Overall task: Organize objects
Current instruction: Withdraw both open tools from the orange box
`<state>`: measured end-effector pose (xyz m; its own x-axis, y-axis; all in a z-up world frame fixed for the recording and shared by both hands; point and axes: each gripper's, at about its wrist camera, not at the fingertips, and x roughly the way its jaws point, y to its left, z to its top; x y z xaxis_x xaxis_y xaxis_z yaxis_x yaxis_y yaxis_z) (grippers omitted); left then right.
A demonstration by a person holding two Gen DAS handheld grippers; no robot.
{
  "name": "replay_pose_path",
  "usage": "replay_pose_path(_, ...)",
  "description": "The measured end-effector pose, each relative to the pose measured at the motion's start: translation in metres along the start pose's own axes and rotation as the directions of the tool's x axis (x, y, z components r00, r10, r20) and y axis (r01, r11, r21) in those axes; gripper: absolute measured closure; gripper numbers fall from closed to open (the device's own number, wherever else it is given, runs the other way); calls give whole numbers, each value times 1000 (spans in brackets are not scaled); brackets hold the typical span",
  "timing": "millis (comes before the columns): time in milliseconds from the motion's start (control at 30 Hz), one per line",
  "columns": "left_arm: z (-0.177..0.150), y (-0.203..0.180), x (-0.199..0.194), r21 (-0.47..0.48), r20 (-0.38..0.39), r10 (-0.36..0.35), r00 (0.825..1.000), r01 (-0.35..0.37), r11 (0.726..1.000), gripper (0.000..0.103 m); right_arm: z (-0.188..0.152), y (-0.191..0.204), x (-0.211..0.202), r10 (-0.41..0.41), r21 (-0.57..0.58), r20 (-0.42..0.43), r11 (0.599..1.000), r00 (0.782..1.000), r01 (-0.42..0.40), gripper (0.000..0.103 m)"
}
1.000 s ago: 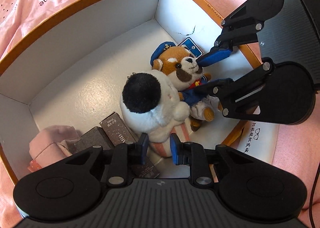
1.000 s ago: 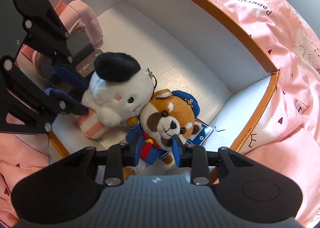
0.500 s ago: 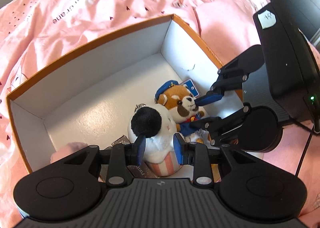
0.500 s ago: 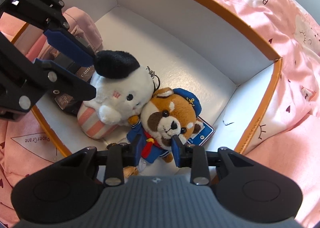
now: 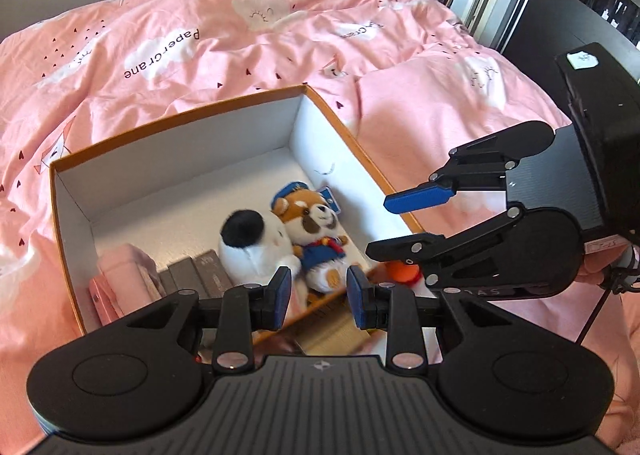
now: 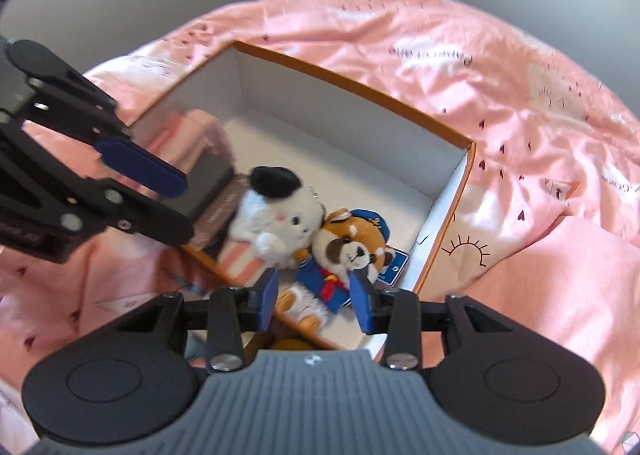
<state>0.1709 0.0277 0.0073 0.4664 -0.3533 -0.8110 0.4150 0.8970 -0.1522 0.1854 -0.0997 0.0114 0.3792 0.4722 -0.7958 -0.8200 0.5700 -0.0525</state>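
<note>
A: We start at our left gripper (image 5: 318, 303): its blue pads stand apart with nothing between them, and it hangs above the near rim of the box (image 5: 180, 119).

B: Our right gripper (image 6: 314, 303) is the same, parted and holding nothing. We see it from the left wrist too, off to the right side over the box's edge, jaws spread.

A: Beyond the fingers, inside the box, we find the white plush (image 5: 252, 243) with its black cap, lying against the red panda plush (image 5: 316, 231) in a blue sailor outfit. The two touch.

B: From our right wrist view the white plush (image 6: 280, 215) sits left of the red panda plush (image 6: 348, 247), and a blue tag (image 6: 394, 269) lies just behind the panda, near the corner.

A: Beside the white plush we see dark boxes (image 5: 200, 275), then a pink bundle (image 5: 120, 275) against the wall.

B: The box rests on the pink bedspread (image 5: 200, 47). Something orange (image 5: 402, 271) shows just outside the box; we cannot tell what.
</note>
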Motion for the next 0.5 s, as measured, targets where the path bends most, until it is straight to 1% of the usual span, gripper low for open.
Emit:
replay_pose_path(67, -10, -8, -1, 10, 3, 8, 1000, -8, 1000, 68, -13, 3, -9, 6, -28, 9, 1000, 1000, -5, 61)
replay_pose_path(100, -17, -12, -1, 10, 5, 13, 1000, -13, 1000, 67, -24, 8, -9, 6, -48, 12, 999, 1000, -6, 58)
replay_pose_path(133, -22, -15, -1, 6, 1, 16, 1000, -16, 1000, 67, -41, 9, -23, 3, -68, 10, 998, 1000, -2, 55)
replay_pose_path(167, -28, -17, 0, -5, -3, 14, 1000, -14, 1000, 64, -46, 12, -19, -3, -88, 3, 996, 1000, 3, 53)
replay_pose_path(200, -33, -17, 2, -25, -5, 10, 1000, -10, 1000, 59, -55, 13, -18, -6, -108, -8, 994, 1000, 5, 52)
replay_pose_path(267, -43, -16, 5, -82, -14, 0, 1000, -1, 997, 53, -68, 16, -17, 6, -136, -38, 991, 999, -11, 49)
replay_pose_path(300, -48, -16, 6, -106, -18, -4, 1000, 2, 994, 52, -75, 17, -15, 17, -146, -57, 989, 998, -25, 46)
replay_pose_path(400, -61, -18, 11, -161, -33, 4, 999, -9, 987, 50, -90, 20, -4, 47, -188, -107, 980, 993, -67, 45)
replay_pose_path(500, -73, -22, 19, -191, -52, 7, 999, -17, 981, 49, -102, 23, 9, 41, -246, -170, 966, 985, -83, 45)
